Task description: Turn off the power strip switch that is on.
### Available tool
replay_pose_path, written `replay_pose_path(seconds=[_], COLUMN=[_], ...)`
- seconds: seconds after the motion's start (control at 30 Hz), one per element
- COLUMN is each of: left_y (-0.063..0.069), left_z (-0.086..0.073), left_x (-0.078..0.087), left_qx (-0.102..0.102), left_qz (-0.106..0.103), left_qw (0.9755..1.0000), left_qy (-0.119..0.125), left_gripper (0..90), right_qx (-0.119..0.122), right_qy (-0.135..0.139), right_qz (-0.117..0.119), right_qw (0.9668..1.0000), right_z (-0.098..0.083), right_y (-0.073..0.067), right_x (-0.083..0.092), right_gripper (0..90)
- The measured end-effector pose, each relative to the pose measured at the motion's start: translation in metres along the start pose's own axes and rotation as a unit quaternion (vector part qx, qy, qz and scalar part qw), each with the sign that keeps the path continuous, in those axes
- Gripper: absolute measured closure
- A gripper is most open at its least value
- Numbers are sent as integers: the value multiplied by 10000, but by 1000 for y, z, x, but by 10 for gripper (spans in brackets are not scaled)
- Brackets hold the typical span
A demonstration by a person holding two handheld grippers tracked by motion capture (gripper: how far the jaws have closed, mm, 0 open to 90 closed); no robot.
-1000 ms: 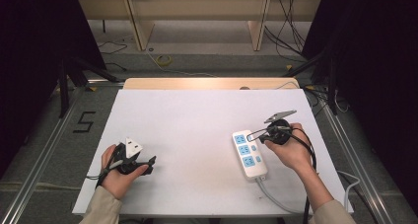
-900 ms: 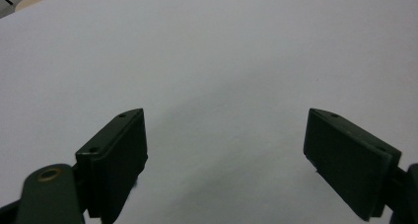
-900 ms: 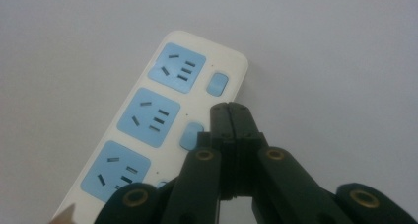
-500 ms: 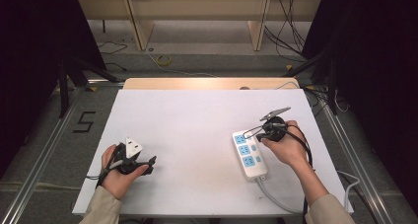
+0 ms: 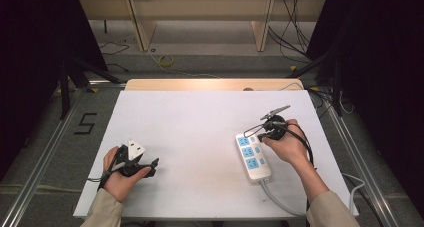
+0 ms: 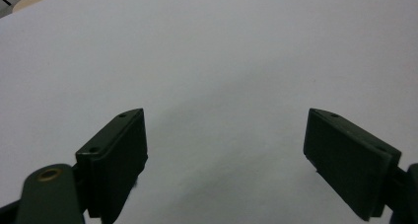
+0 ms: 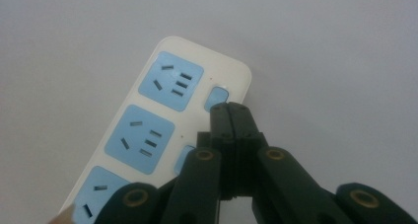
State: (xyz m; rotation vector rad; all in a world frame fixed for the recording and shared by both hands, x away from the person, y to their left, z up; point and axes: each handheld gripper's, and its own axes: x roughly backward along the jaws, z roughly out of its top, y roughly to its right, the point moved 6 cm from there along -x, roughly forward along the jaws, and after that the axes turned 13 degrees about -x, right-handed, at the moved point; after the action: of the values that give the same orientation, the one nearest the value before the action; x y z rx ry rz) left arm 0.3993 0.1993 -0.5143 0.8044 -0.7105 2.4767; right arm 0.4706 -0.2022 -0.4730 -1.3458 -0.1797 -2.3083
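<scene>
White power strip (image 7: 162, 130) touched at its switch
Right gripper (image 7: 230, 107) is clenched, tips set on a blue button (image 7: 216, 96); left gripper (image 6: 224, 155) is held released over the table (image 6: 222, 51).

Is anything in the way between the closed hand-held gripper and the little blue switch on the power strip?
Nothing visible is in the way. The right hand-held gripper, jaws shut together, has its tip right at the top blue switch of the power strip; whether it is actually pressing it cannot be told.
</scene>
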Motion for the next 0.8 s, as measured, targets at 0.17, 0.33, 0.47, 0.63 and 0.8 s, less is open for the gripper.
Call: replay_pose_path(seconds=[0.17, 0.33, 0.47, 0.63, 0.8], left_y=[0, 1, 1, 1, 2], left_z=[0, 0, 0, 1, 2], left_x=[0, -1, -1, 0, 0], left_qx=[-24, -16, -12, -7, -11], left_qz=[-10, -28, -25, -28, -31], left_qw=[10000, 10000, 10000, 10000, 10000], left_qy=[1, -1, 5, 9, 10], left_gripper=[164, 165, 165, 165, 165], right_qx=[-3, 21, 23, -29, -54], right_qy=[-45, -92, -120, -178, -243], right_qz=[-2, 9, 18, 4, 5], right_qw=[10000, 10000, 9999, 9998, 9997], right_z=[3, 6, 10, 13, 15], right_y=[-1, -3, -4, -3, -2], right_x=[-4, -6, -7, -9, -12], right_gripper=[900, 900, 900, 900, 900])
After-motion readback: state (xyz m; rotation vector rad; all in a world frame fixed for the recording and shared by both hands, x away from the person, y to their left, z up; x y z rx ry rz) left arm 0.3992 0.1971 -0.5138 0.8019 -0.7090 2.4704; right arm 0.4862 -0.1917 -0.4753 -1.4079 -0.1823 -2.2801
